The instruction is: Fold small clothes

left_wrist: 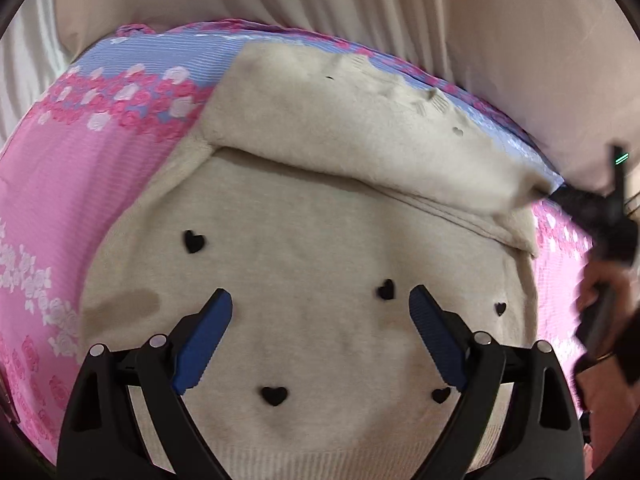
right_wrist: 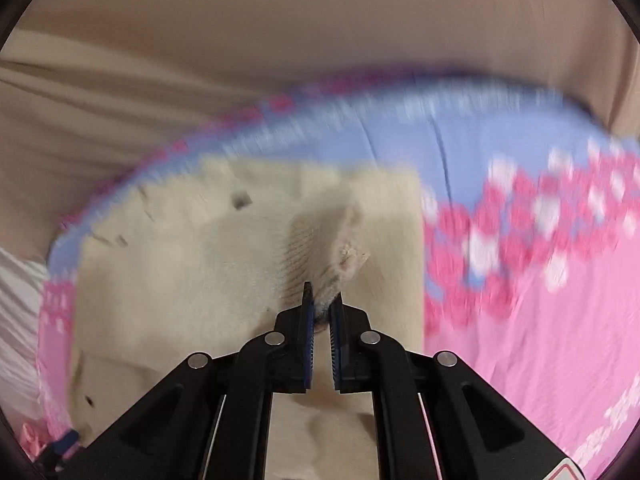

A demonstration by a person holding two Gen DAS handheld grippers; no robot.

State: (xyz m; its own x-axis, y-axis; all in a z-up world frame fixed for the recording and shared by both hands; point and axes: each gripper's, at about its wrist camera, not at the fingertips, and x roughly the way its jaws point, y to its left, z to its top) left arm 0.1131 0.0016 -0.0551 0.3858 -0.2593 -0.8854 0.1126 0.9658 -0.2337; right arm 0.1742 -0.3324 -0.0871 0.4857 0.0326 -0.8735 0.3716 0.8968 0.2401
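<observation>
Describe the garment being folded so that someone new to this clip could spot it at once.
On the pink and blue rose-print bedsheet lies a cream knitted sweater, filling the middle of the left wrist view. It alone carries small black hearts, and the right tongs pinch its folded-over part.

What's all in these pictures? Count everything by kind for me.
Cream sweater with black hearts: 1
Pink and blue floral sheet: 1
Beige curtain: 1
Grippers: 2, the left gripper open, the right gripper pinching the sweater
Total: 5
</observation>
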